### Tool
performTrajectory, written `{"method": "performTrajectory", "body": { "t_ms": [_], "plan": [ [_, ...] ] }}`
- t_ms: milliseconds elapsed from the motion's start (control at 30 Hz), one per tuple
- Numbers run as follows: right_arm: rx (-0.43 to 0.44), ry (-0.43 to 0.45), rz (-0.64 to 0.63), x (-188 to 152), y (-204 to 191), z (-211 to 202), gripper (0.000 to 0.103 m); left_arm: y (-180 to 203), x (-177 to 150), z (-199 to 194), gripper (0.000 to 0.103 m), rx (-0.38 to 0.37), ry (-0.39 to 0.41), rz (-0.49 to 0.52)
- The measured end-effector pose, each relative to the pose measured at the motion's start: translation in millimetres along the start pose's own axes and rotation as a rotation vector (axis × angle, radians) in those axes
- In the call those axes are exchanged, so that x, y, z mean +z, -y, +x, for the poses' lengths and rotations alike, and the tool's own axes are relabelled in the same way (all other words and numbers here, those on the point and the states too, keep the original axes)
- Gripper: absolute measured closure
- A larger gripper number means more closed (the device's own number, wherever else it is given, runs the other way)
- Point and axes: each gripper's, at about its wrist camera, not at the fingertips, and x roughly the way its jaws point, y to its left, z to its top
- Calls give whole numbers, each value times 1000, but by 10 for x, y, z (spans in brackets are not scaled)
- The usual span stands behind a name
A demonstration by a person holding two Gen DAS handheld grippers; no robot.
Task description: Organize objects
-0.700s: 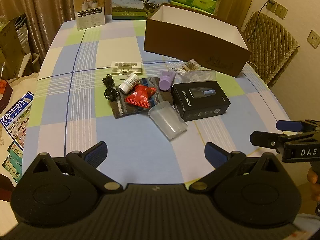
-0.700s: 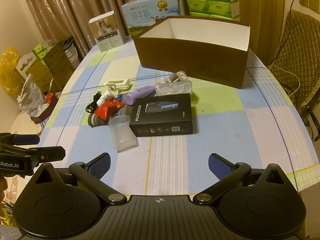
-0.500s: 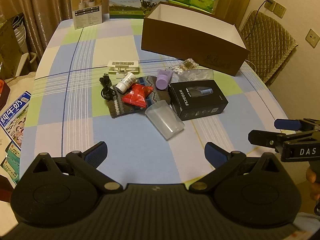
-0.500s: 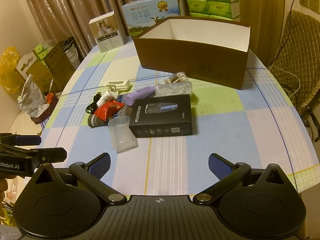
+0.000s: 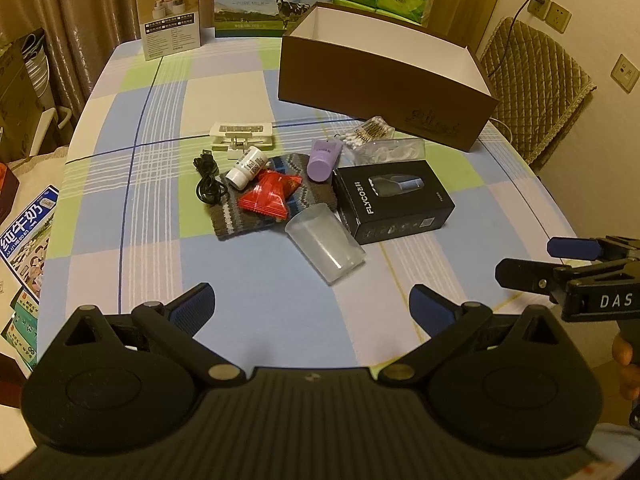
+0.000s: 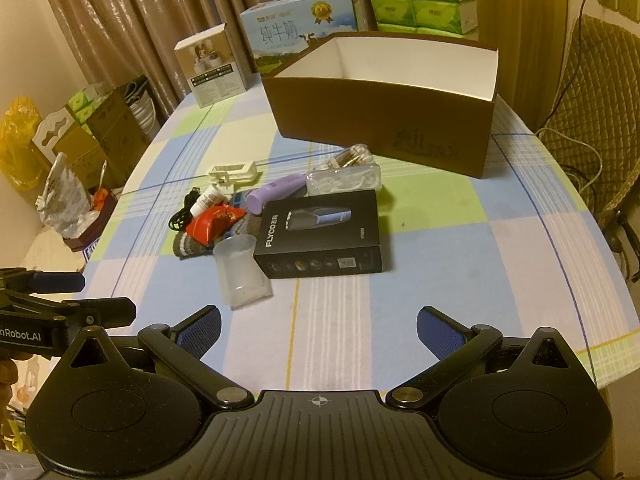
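Both grippers, left and right, hover with jaws spread, empty; the tipped cup (lying on its side) could roll away if nudged.

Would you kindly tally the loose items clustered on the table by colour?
Black: 2, cable, FLYCO box
Red: 1, packet
Purple: 1, tube
White: 2, bottle, holder
Clear: 2, cup, case
Total: 8

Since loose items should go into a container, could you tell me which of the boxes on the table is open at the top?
The large brown box: its top is open, showing white inner walls. The black FLYCO box lies flat and closed.
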Motion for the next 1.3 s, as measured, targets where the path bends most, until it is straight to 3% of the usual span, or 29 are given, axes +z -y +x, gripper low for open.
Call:
{"method": "performTrajectory", "body": {
  "t_ms": [1067, 1300],
  "plan": [
    [66, -14, -70, 261, 189, 270, 2, 54, 178, 263, 1, 36, -43, -50],
    [117, 8, -126, 404, 312, 504, 46, -5, 238, 387, 1, 69, -52, -88]
  ]
}}
